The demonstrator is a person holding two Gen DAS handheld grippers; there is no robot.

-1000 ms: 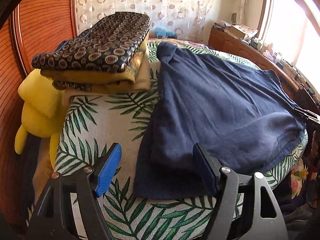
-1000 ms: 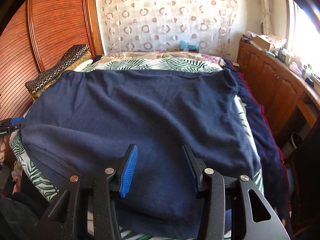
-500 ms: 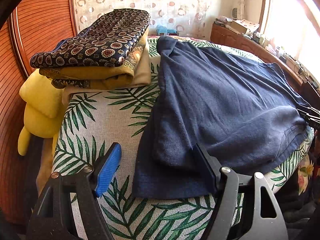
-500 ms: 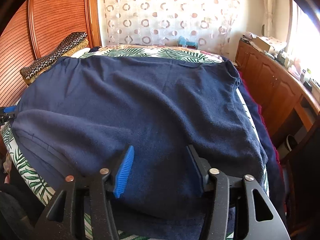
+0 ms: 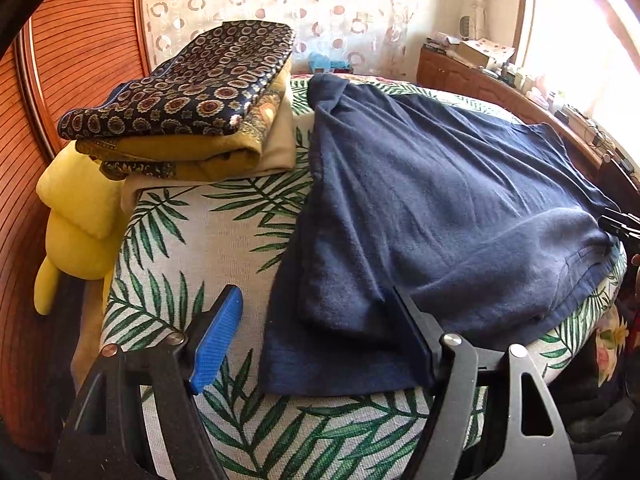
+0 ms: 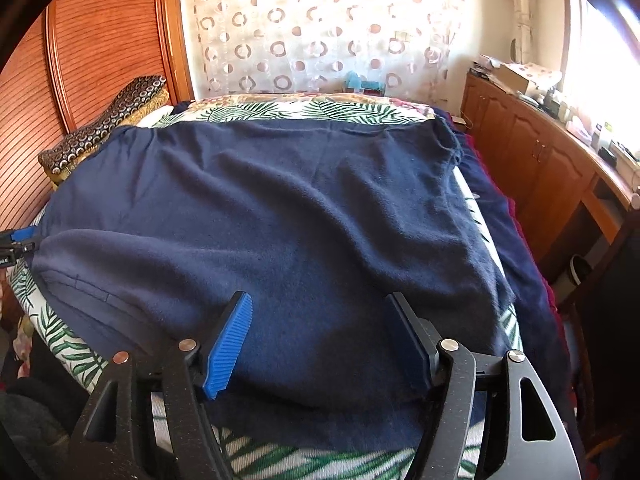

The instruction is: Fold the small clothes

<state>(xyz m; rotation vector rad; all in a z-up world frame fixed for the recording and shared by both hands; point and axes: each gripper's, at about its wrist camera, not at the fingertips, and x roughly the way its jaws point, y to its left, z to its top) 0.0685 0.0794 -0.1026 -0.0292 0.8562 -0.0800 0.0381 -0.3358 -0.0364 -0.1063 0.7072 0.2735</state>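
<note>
Two hand-held grippers are seen over a bed (image 5: pixel 208 248) covered with a palm-leaf print sheet. A navy blue garment (image 5: pixel 432 216) is spread across the bed, with its near part doubled over so that a rounded fold runs along the edge closest to the cameras; in the right wrist view the same garment (image 6: pixel 288 216) fills most of the bed top.

The left hand-held gripper (image 5: pixel 316 340) is held with its jaws spread wide, and nothing is gripped between them. Its blue-padded finger (image 5: pixel 216 344) is seen above bare sheet, while the other finger lies over the garment's near left corner; whether the cloth is touched cannot be told. The right hand-held gripper (image 6: pixel 320 340) is likewise parted and holds nothing, both fingers being placed above the near part of the garment. The tip of the left tool is glimpsed at the far left edge of the right wrist view, beside the fold.

A stack of folded cloths (image 5: pixel 188 104), topped by a dark piece with a circle pattern, is set at the far left corner of the bed, just beside the garment. A yellow plush toy (image 5: pixel 76 224) is wedged between the bed and a slatted wooden headboard (image 5: pixel 80 44). A patterned curtain (image 6: pixel 320 28) hangs behind, and a wooden cabinet (image 6: pixel 532 160) stands along the right.
</note>
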